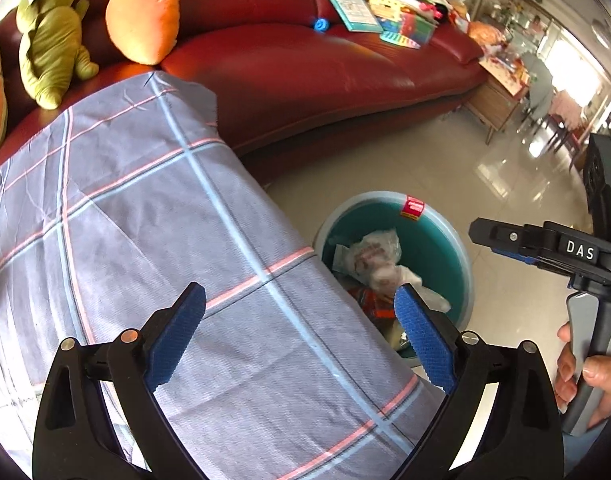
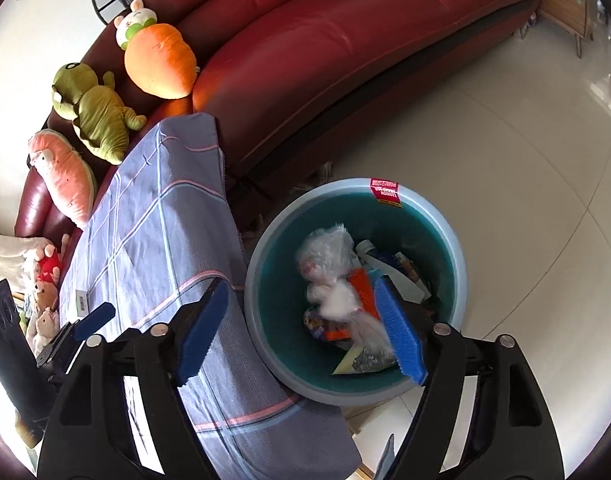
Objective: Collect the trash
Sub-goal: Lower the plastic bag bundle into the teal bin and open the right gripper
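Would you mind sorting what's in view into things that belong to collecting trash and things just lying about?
Job: bin; trash in it; left gripper; right gripper.

Lying about: plaid cloth; plush carrot; green plush; sofa; books.

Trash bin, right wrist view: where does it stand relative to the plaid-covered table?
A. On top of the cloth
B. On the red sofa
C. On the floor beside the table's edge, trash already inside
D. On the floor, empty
C: the trash bin sits on the tiled floor right beside the plaid cloth and holds a clear plastic bag and other wrappers.
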### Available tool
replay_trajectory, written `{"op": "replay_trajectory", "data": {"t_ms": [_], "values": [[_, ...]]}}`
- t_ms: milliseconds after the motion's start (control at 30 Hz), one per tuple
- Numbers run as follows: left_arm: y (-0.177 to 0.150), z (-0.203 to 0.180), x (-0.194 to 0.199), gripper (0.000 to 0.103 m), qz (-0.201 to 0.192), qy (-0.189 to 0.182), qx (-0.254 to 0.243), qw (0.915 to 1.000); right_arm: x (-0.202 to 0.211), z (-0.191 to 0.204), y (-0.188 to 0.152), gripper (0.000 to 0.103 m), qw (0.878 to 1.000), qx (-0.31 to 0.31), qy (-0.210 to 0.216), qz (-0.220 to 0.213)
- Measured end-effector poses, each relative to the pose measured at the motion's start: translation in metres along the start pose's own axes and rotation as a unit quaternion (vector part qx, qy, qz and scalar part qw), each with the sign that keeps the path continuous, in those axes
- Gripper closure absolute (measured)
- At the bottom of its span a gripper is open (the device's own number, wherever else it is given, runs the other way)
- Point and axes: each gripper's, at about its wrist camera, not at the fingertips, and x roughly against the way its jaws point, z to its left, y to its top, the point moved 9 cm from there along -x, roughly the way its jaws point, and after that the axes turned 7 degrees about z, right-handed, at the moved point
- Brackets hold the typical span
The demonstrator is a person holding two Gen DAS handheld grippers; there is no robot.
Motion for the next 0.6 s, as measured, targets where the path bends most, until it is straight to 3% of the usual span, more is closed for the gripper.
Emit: {"op": "replay_trajectory", "data": {"t_ms": [333,600], "values": [[-0.01,0.011,0.002,0.007,0.004,-0.014,0.01,0.9998,0.002,-0.001,-0.008,0.022,0.999,-0.008,-0.03,0.009],[-0.018,0.036,0.02,0.007,-0.01,-0.023,0.029,0.9993,0.008,0.028,-0.017,0.021,0.999,0.012,-0.043,0.009]]}}
